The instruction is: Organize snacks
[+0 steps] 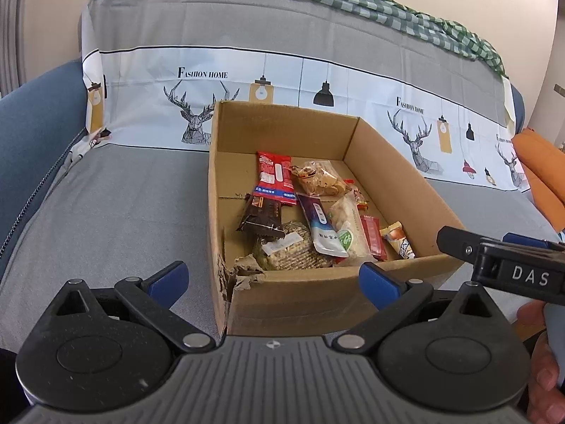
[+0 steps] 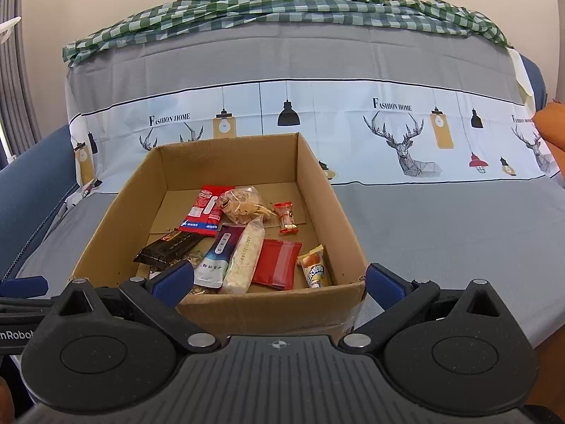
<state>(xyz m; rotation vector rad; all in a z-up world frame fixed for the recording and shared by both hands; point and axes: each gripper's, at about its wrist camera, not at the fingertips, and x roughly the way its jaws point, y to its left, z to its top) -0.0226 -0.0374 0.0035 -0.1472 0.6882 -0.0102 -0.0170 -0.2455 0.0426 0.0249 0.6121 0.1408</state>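
Left gripper (image 1: 272,282): jaws spread wide and empty, blue-padded fingertips apart on either side of the box's near wall, held just short of it.
Right gripper (image 2: 279,281): jaws also wide open, nothing between them; its blue pads sit at the near edge of the box, one over the near-left part, one just off the near-right corner. In the left wrist view its black body marked "DAS" shows at the right edge.
Cardboard box (image 1: 395,162): open-topped, directly ahead of both grippers on a grey sheet (image 1: 116,212); its near-left corner is torn and crumpled.
Snacks: all lie loose on the box floor, ahead of the fingertips.
Red packet (image 2: 204,212): far-left of the pile, flat.
Clear bag of pale snacks (image 2: 243,203): just right of the red packet, touching it.
Small red-ended candy (image 2: 286,217): alone toward the far right.
Dark brown bar (image 2: 169,249): left side, lying crosswise, nearest the right gripper's left pad.
Blue-and-white pouch (image 2: 217,259): centre, beside a long pale wrapped piece (image 2: 245,258).
Flat red wafer pack (image 2: 277,263): right of that pale piece.
Small yellow packet (image 2: 314,268): near-right corner.
Round rice-cake pack (image 1: 289,252): near wall, under the brown bar's end.
Backdrop: deer-and-lamp printed cloth (image 1: 317,81) reading "FASHION HOME", green checked fabric (image 2: 282,7) along the top.
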